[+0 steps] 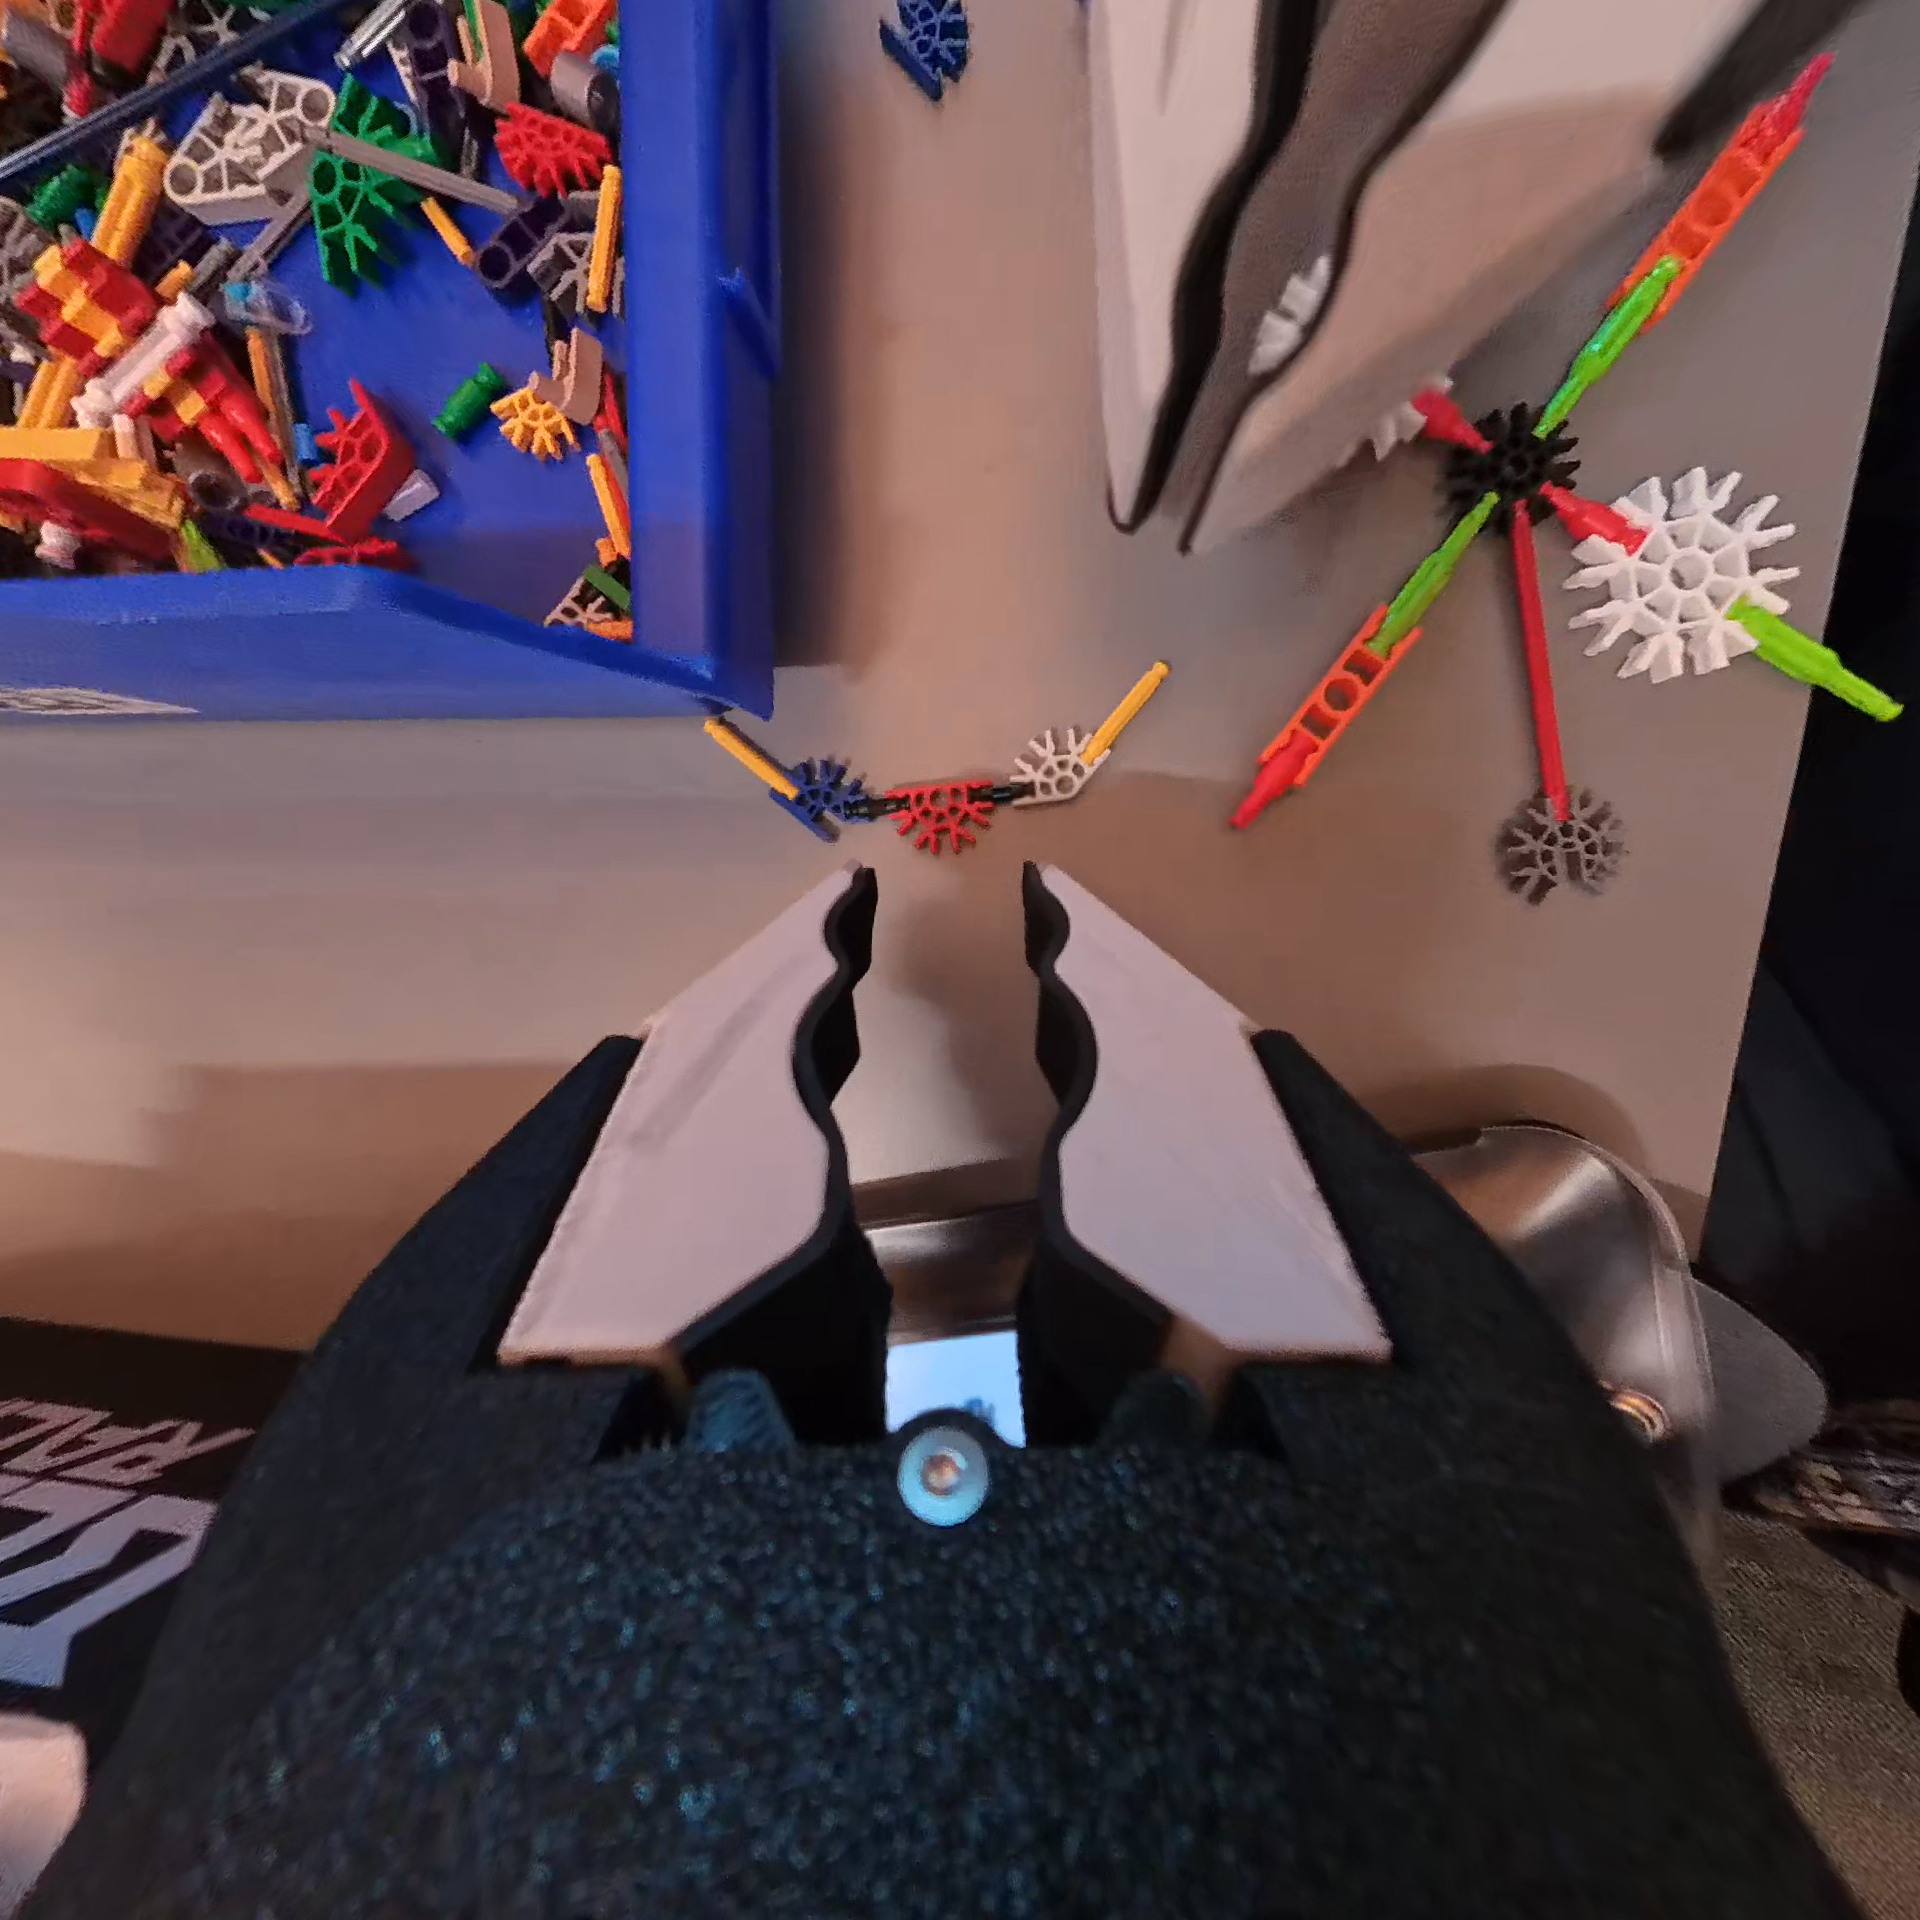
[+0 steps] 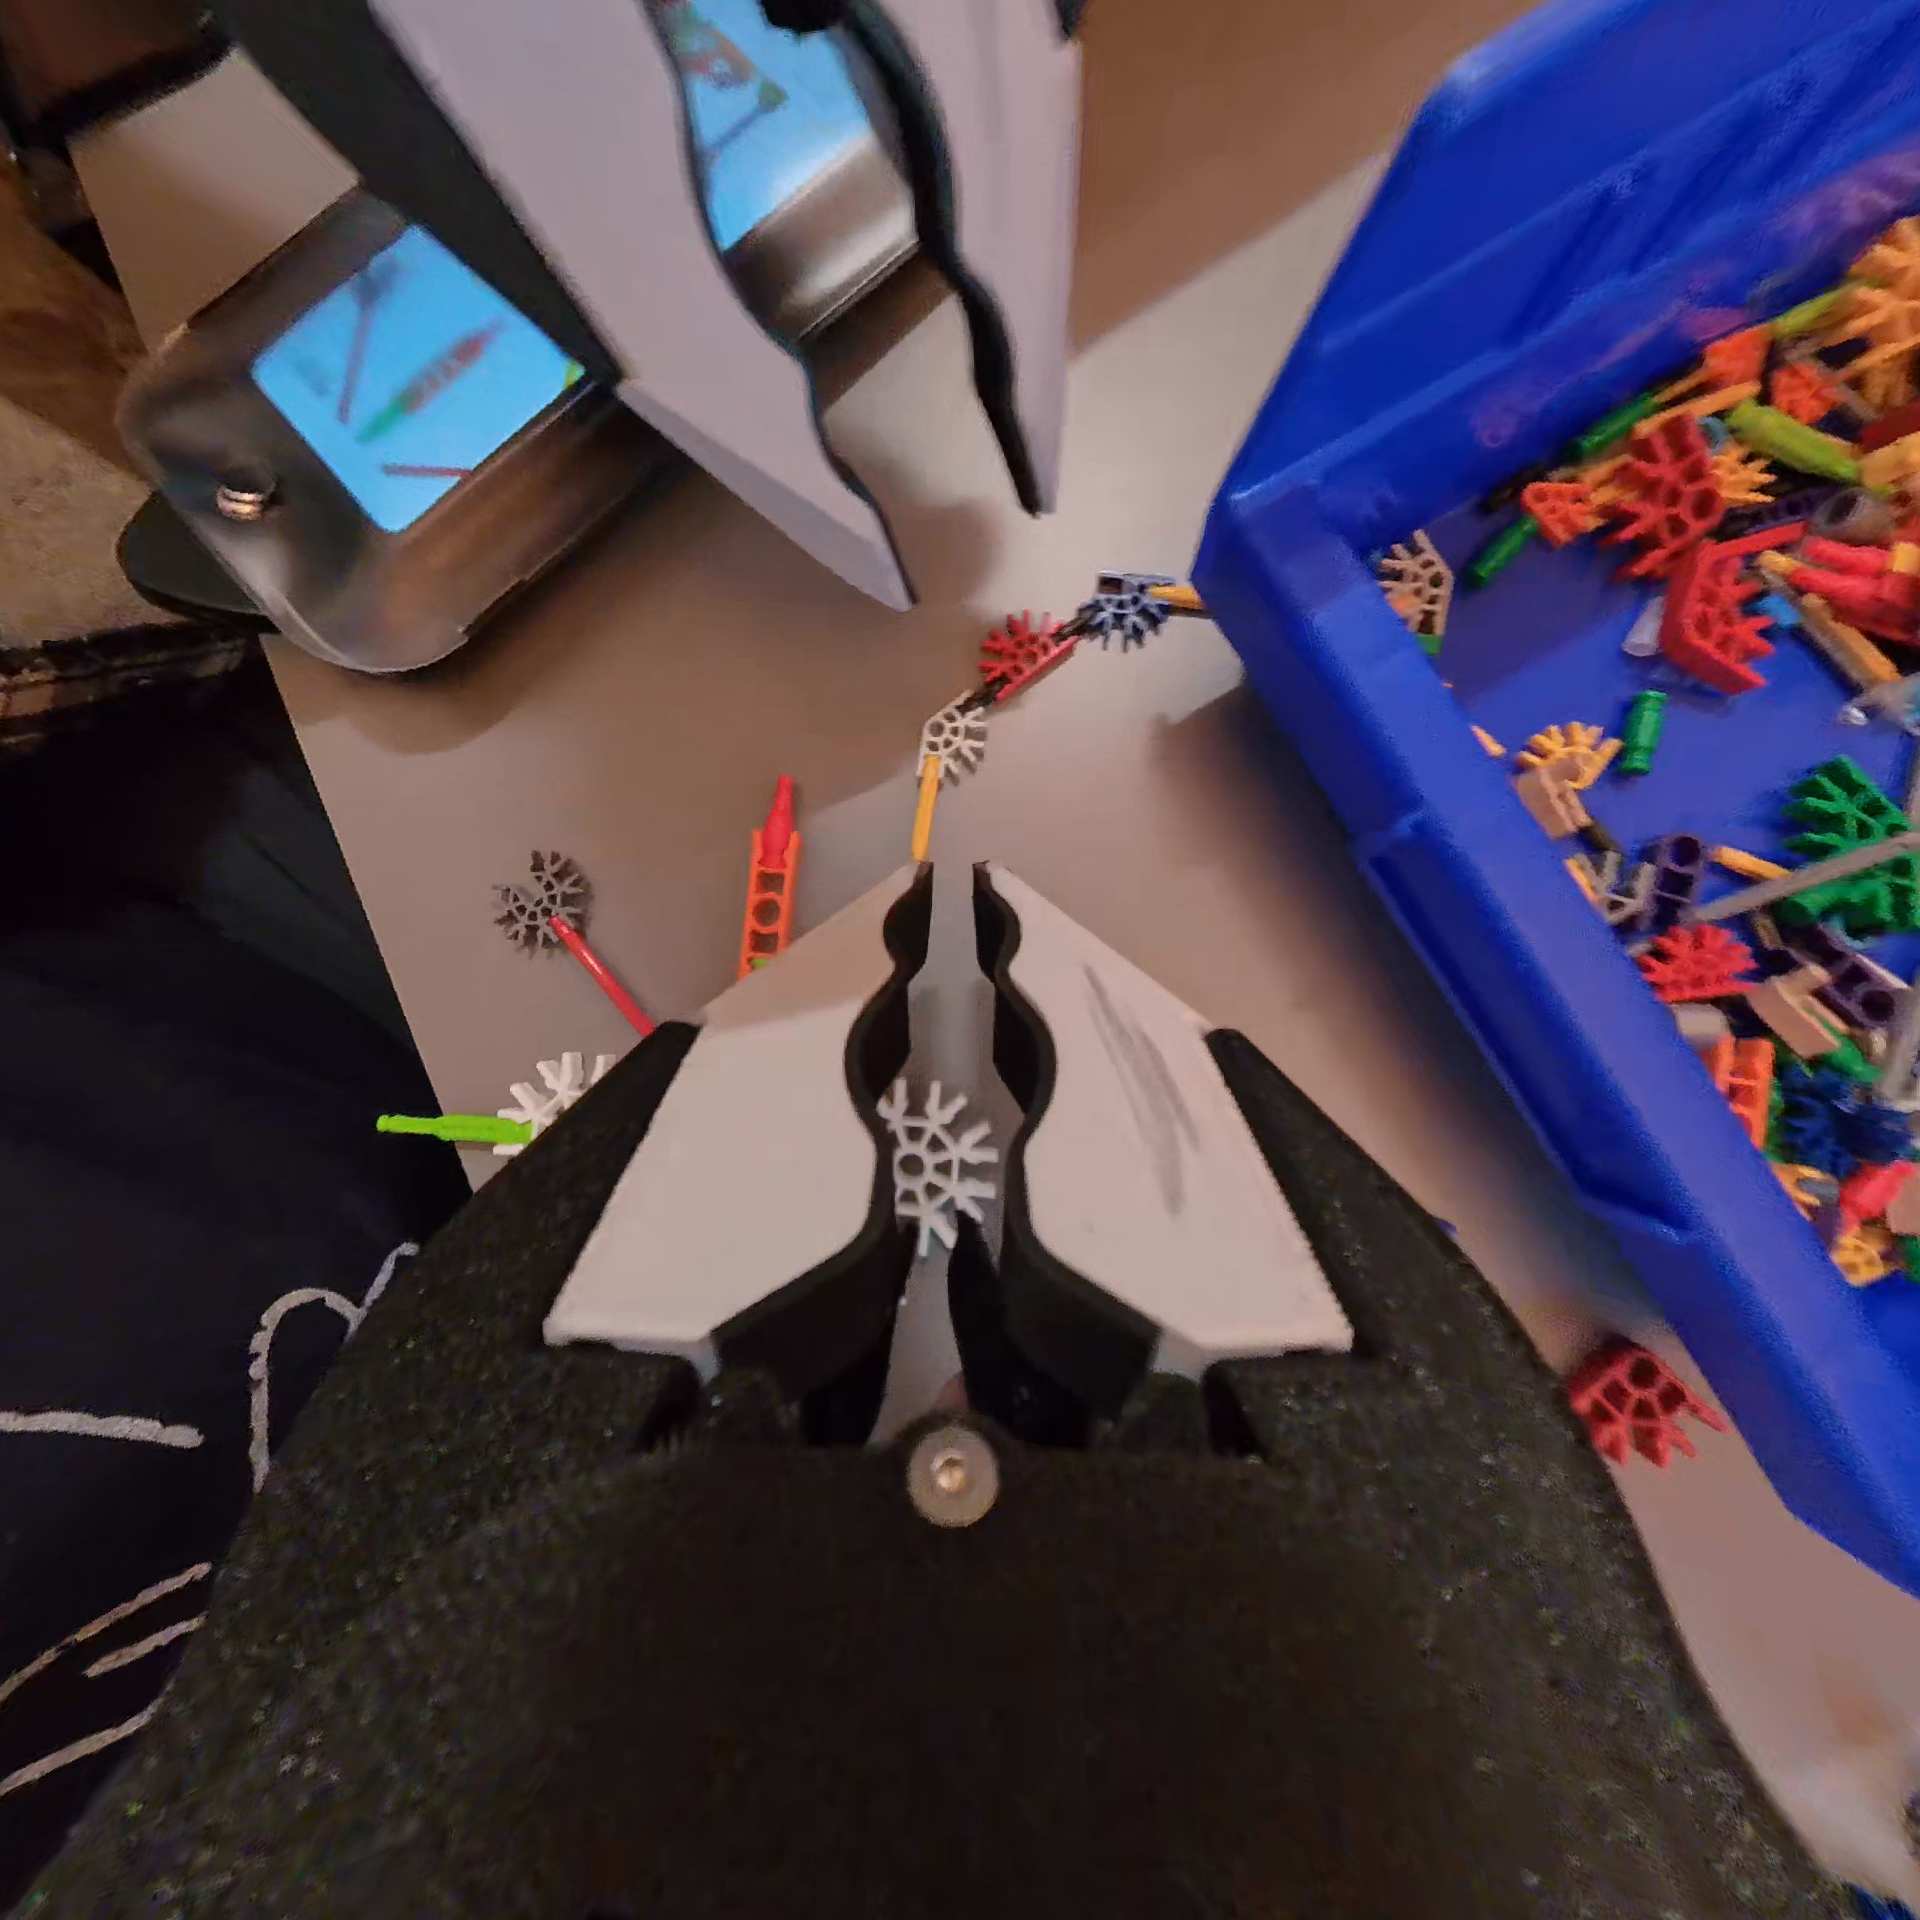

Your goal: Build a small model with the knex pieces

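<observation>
Warm, dim indoor light, soft shadows, fisheye bending at edges (motion blur on far objects).

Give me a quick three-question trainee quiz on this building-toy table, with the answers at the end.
1. True or false: the right gripper is shut on a white snowflake connector.
2. What colour is the middle connector of the small chain in front of the left gripper? A) green B) red C) orange
3. Fill in: the loose pieces are heaped in a ____ bin.

Key
1. True; it sits pinched between the jaws.
2. B; a blue connector and a pale one flank it.
3. Blue; the bin stands beside the chain, and the left gripper's jaws are open and empty.
</observation>
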